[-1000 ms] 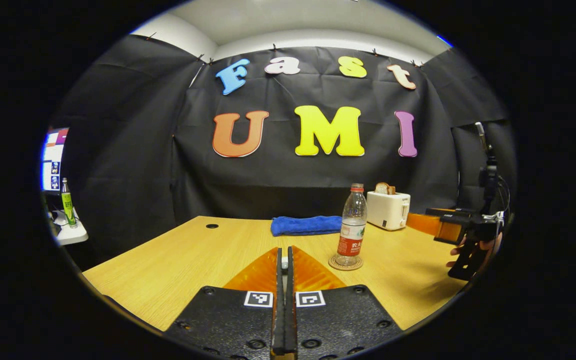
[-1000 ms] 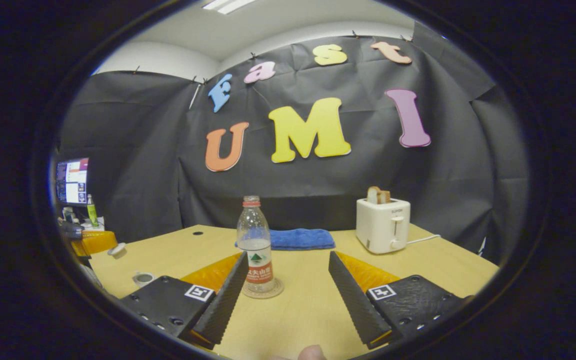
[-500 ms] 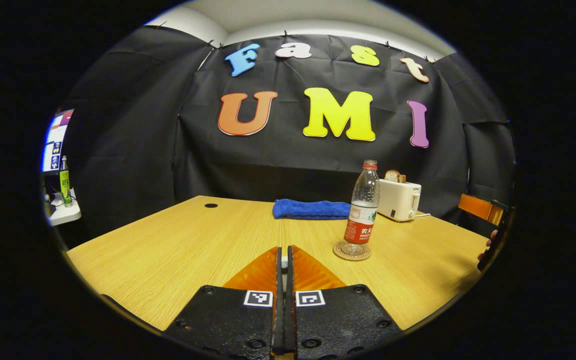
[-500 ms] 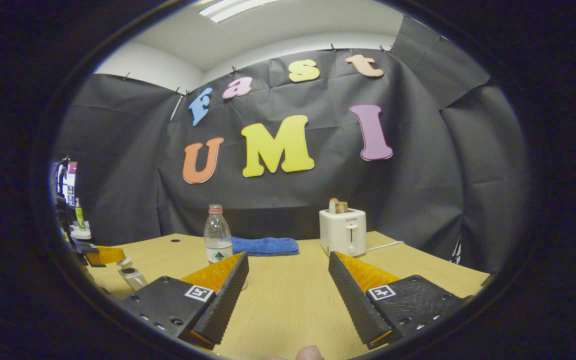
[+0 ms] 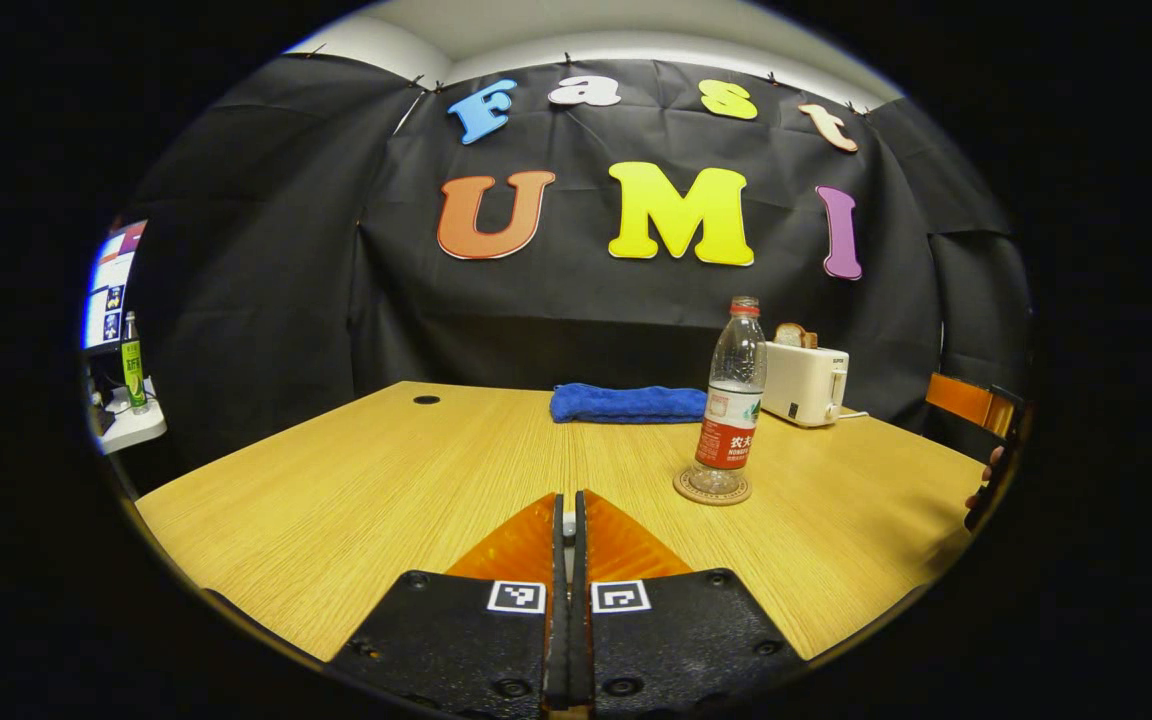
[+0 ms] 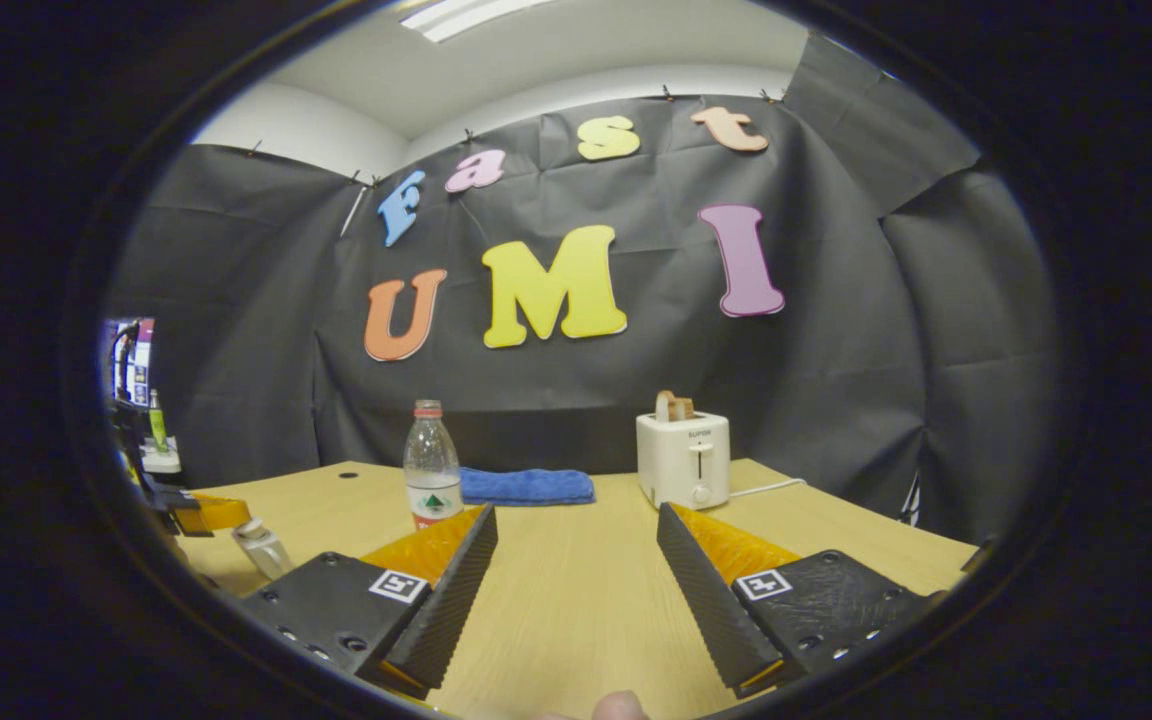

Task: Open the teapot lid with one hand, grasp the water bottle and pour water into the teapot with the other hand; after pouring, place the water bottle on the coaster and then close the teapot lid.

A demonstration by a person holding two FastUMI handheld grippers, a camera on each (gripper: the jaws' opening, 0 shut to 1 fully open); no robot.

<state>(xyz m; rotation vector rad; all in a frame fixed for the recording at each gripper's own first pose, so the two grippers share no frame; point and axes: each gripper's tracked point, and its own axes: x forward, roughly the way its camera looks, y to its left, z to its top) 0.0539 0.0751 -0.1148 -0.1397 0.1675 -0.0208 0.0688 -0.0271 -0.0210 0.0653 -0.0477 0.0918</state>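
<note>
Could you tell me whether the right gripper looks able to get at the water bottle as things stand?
Probably yes: the right gripper is open, and the water bottle stands upright beyond its left finger with bare table between; it would need to swing left.

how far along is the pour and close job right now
Done: the water bottle stands upright on the coaster, and the right gripper is open and holds nothing. In hand: the left gripper is shut on the lid, which sits at the top of the teapot. Left: seating the lid, if it isn't already (too small to tell), and letting go.
</note>
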